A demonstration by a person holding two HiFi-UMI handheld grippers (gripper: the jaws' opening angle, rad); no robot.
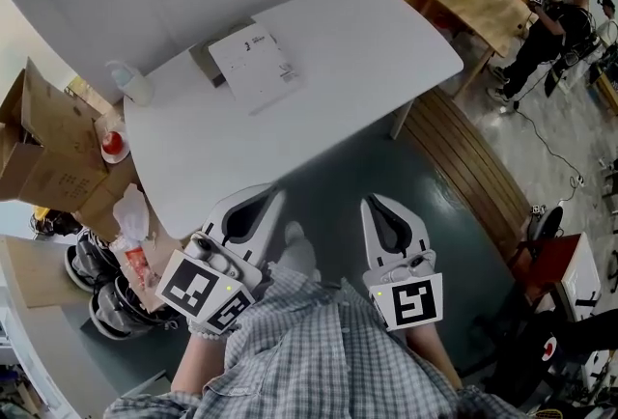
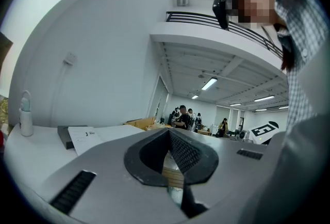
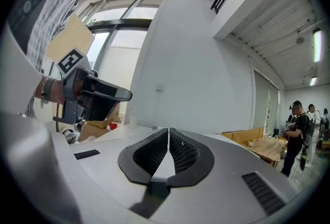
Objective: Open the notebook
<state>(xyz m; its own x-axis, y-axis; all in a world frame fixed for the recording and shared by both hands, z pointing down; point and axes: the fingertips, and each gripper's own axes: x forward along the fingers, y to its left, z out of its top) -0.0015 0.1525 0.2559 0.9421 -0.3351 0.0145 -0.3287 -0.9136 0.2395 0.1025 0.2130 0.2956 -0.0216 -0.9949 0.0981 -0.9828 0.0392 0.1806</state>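
A closed white notebook (image 1: 256, 65) lies near the far edge of the white table (image 1: 338, 69), partly over a flat grey object (image 1: 205, 55). In the left gripper view the notebook (image 2: 85, 138) shows low at the left, beyond the jaws. My left gripper (image 1: 275, 193) is shut and empty, its tips at the table's near edge, well short of the notebook. My right gripper (image 1: 375, 203) is also shut and empty, over the floor just off the table's near side. Both grippers point about level at the table. The right gripper view shows the left gripper (image 3: 98, 95) at its left.
A small white bottle (image 1: 130, 84) stands at the table's left end. Cardboard boxes (image 1: 48, 147), a red-topped cup (image 1: 114, 145) and bags crowd the left side. A wooden bench (image 1: 463, 166) and wooden table (image 1: 483, 2) lie to the right, with a person (image 1: 550, 31) beyond.
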